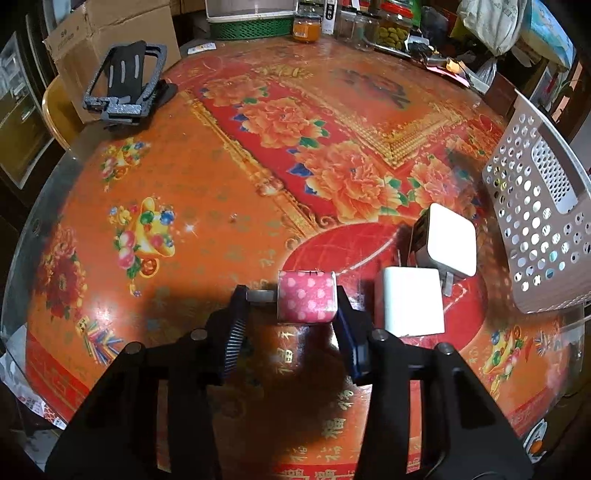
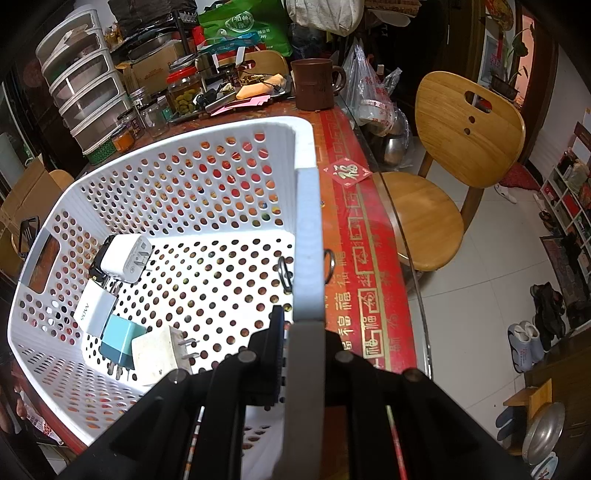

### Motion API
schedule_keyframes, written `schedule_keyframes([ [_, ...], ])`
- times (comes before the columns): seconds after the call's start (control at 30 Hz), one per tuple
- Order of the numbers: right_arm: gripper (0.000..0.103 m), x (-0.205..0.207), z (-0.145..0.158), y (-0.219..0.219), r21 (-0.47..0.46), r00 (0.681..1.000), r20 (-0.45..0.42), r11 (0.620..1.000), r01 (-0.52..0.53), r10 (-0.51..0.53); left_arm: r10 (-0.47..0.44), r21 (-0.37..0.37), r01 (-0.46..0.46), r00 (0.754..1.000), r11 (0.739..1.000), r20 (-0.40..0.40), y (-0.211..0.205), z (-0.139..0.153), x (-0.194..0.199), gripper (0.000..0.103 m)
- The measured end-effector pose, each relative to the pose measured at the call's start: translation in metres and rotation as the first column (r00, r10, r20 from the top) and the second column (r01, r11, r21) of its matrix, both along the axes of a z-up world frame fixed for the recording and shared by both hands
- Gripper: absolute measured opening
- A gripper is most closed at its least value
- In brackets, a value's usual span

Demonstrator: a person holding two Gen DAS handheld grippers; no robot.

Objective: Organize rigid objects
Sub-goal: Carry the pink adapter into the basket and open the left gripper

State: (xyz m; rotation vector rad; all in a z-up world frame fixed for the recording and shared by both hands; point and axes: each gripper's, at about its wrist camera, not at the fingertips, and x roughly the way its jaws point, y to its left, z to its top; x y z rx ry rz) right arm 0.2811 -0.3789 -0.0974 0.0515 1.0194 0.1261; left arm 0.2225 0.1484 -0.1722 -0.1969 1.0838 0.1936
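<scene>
A pink charger with white dots [image 1: 306, 301] lies on the round red table [image 1: 184, 184], its metal prongs pointing left. My left gripper [image 1: 291, 295] is shut on it: one finger meets the prongs, the other presses its right side. Two white chargers [image 1: 412, 304] [image 1: 448, 240] lie just right of it, beside the white perforated basket [image 1: 535, 221]. My right gripper [image 2: 306, 328] is shut on the basket's near wall [image 2: 306, 240]. Inside the basket lie several chargers: a white one [image 2: 125, 258], another white one [image 2: 94, 310], a teal one [image 2: 120, 343] and a cream one [image 2: 159, 350].
A black phone stand [image 1: 125, 81] sits at the table's far left by a cardboard box [image 1: 110, 33]. Jars [image 1: 393, 27] and clutter line the back edge. A brown mug [image 2: 314, 83] stands behind the basket. A wooden chair [image 2: 461, 147] is beside the table's right edge.
</scene>
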Motion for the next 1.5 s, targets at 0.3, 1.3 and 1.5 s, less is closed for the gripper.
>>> schedule_keyframes([
  [0.3, 0.010, 0.000, 0.000, 0.001, 0.001, 1.000, 0.004, 1.000, 0.000, 0.000, -0.035, 0.074, 0.027, 0.993, 0.997, 0.109, -0.028, 0.067, 0.011, 0.042],
  [1.3, 0.010, 0.000, 0.000, 0.002, 0.008, 1.000, -0.001, 1.000, 0.005, -0.005, -0.416, 0.134, 0.430, 0.902, 0.893, -0.117, -0.288, 0.078, 0.133, 0.042],
  [1.5, 0.010, -0.001, 0.001, 0.003, 0.009, 1.000, -0.001, 1.000, 0.004, -0.004, -0.409, 0.127, 0.428, 0.900, 0.895, -0.154, -0.290, 0.066, 0.143, 0.042],
])
